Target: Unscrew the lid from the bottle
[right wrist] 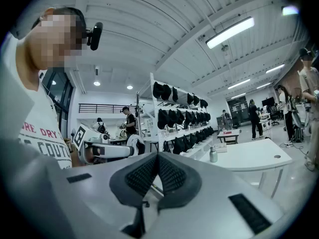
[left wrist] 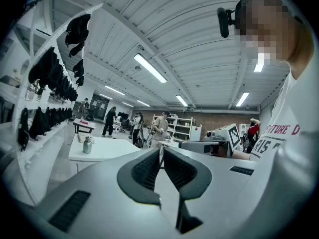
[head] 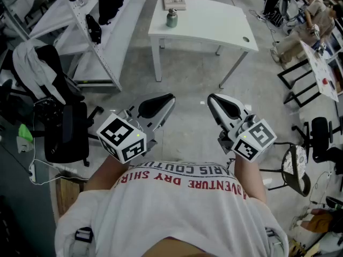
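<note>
While the bottle (head: 171,17) stands well apart, left tool (head: 171,97) and right tool (head: 210,97) sit clenched, empty.

Printed in red capitals on the white T-shirt (head: 177,208), upside down in the head view: "ADVENTURE DRY SHIR", cut off at a fold; on the line beside it "ARIS COUTU", cut at both ends; same print caught in part in the left gripper view as "TURE D" over "RIS"; in the right gripper view as "RE DRY" over "COUTU"; black-and-white square code markers, without letters, on the cubes of the left gripper (head: 171,97) and right gripper (head: 210,97); nothing else legible.
</note>
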`<state>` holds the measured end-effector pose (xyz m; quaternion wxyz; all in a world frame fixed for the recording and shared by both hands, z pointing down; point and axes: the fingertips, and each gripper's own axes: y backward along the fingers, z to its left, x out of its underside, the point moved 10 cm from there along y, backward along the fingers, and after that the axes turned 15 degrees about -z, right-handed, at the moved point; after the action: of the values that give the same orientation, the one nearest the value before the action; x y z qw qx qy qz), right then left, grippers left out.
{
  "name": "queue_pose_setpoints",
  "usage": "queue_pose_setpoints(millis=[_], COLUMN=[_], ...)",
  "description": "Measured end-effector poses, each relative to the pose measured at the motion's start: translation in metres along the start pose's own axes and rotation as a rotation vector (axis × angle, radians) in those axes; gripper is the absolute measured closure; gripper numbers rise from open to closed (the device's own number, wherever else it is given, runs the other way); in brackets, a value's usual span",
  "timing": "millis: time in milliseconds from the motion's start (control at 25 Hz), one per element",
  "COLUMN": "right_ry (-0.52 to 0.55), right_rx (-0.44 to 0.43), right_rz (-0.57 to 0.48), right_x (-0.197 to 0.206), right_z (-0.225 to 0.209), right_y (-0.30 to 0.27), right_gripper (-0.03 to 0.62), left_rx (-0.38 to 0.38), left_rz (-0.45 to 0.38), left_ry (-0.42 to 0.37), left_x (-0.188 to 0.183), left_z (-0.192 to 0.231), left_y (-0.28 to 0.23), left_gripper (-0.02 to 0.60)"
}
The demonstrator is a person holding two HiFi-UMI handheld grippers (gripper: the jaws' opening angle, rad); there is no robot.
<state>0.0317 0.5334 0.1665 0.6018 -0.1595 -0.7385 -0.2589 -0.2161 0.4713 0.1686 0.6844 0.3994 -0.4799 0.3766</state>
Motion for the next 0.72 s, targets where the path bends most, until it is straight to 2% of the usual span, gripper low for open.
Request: queue_pose_setpoints(millis=[400,720], right_ry=[0.011,0.044], right_rx=[0.068,0.096], right_rz=[-0.008,-0.018], right_x=[0.002,0.008], right_z=[0.021,0.017], right_y=[0.001,-0.003], right_gripper=[0.571,0.568], left_rx=[0.040,0.006], left_rz=[-0.009,-0.007], left_ry=[-0.017,0.004], left_x=[-0.006,0.003], left_z=[-0.002,0.017], left_y=[0.028,0.038], left_gripper=[0.535,0.535])
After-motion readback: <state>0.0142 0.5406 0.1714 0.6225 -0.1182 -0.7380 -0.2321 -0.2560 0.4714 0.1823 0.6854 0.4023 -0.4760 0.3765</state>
